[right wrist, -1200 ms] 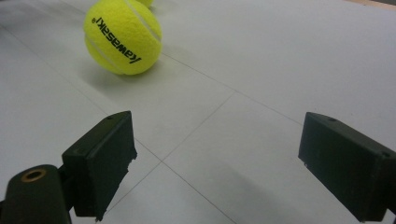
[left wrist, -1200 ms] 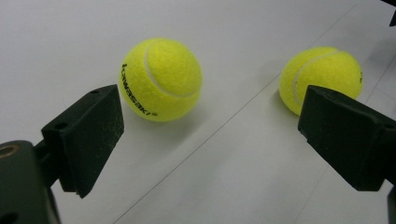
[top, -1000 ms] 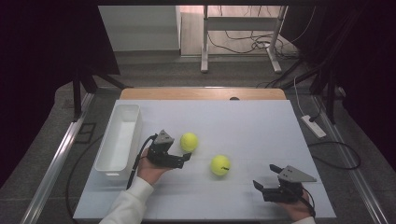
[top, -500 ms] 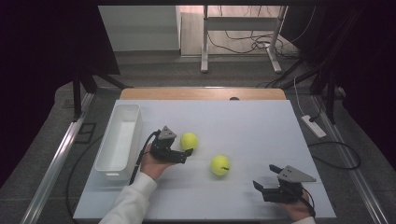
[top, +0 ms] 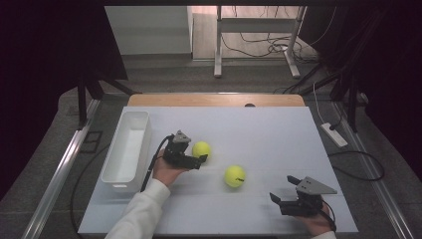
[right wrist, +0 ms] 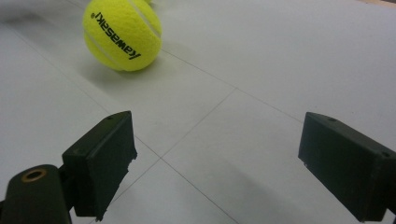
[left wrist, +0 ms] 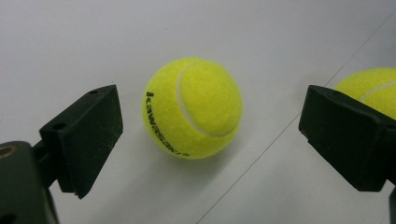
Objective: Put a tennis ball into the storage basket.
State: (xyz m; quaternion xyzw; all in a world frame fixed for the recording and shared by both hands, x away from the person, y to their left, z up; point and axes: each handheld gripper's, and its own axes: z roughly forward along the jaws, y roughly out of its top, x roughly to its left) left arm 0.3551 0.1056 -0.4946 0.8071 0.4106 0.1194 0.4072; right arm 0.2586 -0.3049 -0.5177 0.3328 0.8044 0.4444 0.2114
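Two yellow tennis balls lie on the white table. My left gripper is open, its jaws either side of the nearer-left ball without touching it. In the left gripper view that ball sits between the wide-apart jaws of the left gripper. The second ball peeks out behind the right jaw. The second ball rests mid-table. My right gripper stands open near the front right edge, well short of it. The right gripper view puts that ball far ahead, at upper left of the open right gripper.
A long white bin stands along the table's left side, just left of the left hand. A wooden strip runs along the far edge. Cables and a power strip lie on the floor to the right.
My left gripper has edged forward and right so its jaws now flank the left ball. The balls and the right gripper have stayed put.
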